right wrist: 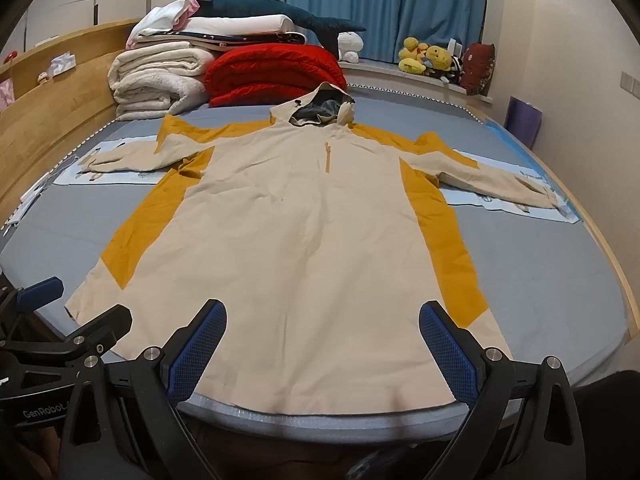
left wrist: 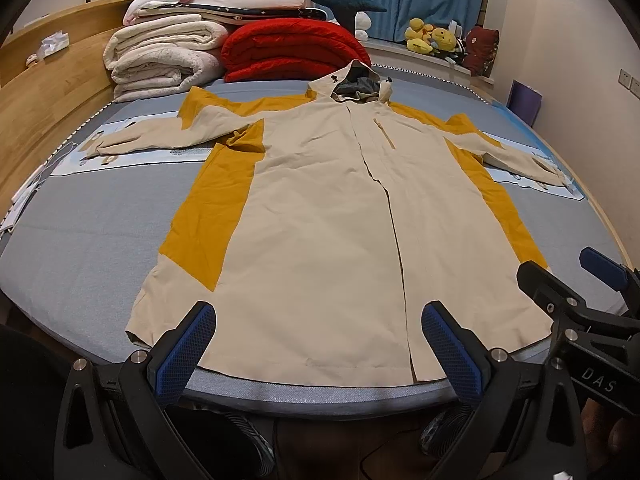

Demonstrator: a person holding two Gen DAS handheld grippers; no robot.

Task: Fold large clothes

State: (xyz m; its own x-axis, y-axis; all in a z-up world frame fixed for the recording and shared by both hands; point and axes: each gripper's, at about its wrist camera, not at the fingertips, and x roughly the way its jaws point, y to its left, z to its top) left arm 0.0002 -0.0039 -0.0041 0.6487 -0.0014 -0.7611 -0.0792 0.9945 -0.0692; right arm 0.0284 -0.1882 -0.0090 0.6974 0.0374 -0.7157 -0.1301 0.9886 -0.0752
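One hooded jacket (left wrist: 320, 208), cream with mustard side panels, lies front up and spread flat on the blue-grey bed (left wrist: 80, 264); both sleeves out sideways, hood (left wrist: 354, 80) toward the far end, hem at the near bed edge. Two grippers, both hovering just off that near edge, above the hem. Left gripper (left wrist: 318, 344): jaws spread wide, nothing between them. Right gripper (right wrist: 322, 344): also released, holding nothing. They sit side by side, close, each visible in the other's view. Far end of bed: one red quilt (left wrist: 292, 50), one folded cream blanket (left wrist: 160, 62), more folded bedding stacked on top, count unclear. Bare mattress on both sides of the jacket body. Wooden headboard (left wrist: 52, 92) along the left edge, wall close on the right.
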